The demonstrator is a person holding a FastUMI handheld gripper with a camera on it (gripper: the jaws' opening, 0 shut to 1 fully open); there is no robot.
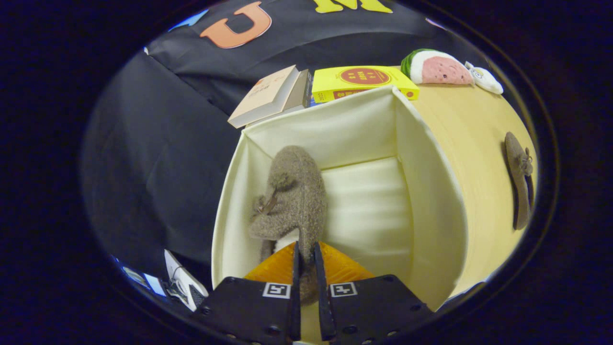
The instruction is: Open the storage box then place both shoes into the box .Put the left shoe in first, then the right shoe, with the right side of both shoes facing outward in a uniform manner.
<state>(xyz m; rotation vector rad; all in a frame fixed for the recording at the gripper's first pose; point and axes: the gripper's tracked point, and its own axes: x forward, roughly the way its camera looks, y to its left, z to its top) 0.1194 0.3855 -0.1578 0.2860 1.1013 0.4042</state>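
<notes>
A cream fabric storage box [431,201] stands open on the pale wooden table [474,143]. Inside it, by the left wall, hangs a brown fuzzy shoe [294,191], heel edge pinched between my fingers. My gripper [306,261] is shut on that shoe, held over the box's near rim, with the toe pointing away toward the far wall. A second brown shoe [519,179] lies on the table to the right of the box, outside it. The box floor to the right of the held shoe is bare.
Beyond the box lie a yellow book [361,81] and a tan book [268,96] leaning at the table's back edge. A watermelon-shaped plush [433,67] and a small white toy [486,79] rest at the far right. The table ends left of the box.
</notes>
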